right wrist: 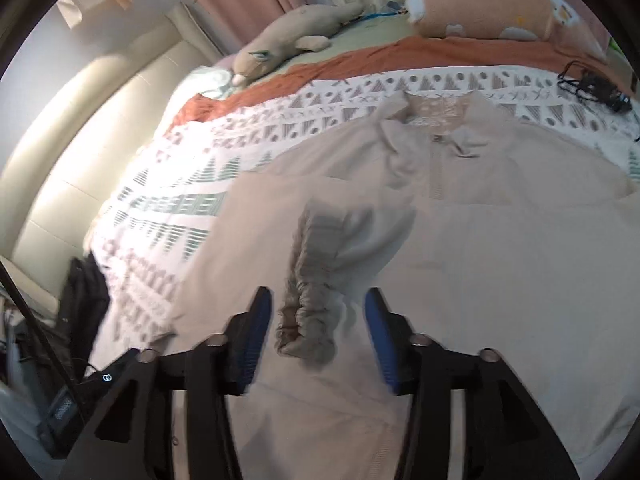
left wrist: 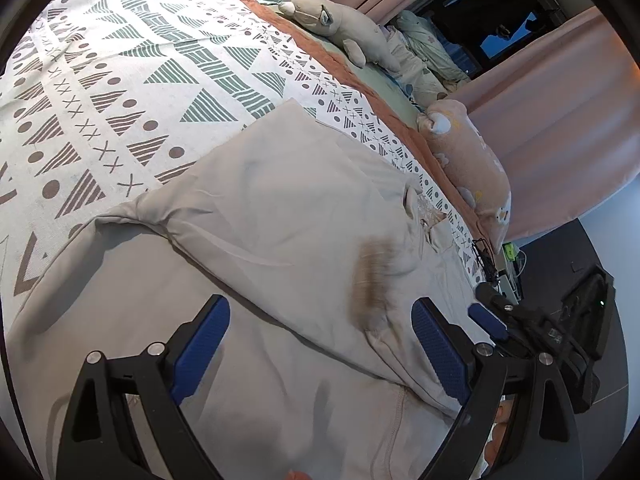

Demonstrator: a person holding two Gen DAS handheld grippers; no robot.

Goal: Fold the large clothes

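While spread flat on patterned bedspread [left wrist: 100, 92], beige jacket [left wrist: 280, 208] lies collar toward far edge, one sleeve folded across chest, gathered cuff [right wrist: 308, 292] near front centre. Left gripper [left wrist: 320, 344] hovering above jacket, jaws wide, gripping nothing. Right gripper [right wrist: 318, 340] likewise spread wide, fingers either side of cuff, contact not determinable. Plush toy [left wrist: 340, 20] and pink bolster [left wrist: 468, 164] along far side, near curtain [left wrist: 560, 128].

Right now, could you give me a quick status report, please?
Left gripper open, empty. Right gripper open, cuff between its fingers, not gripped. Beige jacket spread on bed, one sleeve folded in. Nothing in the way.
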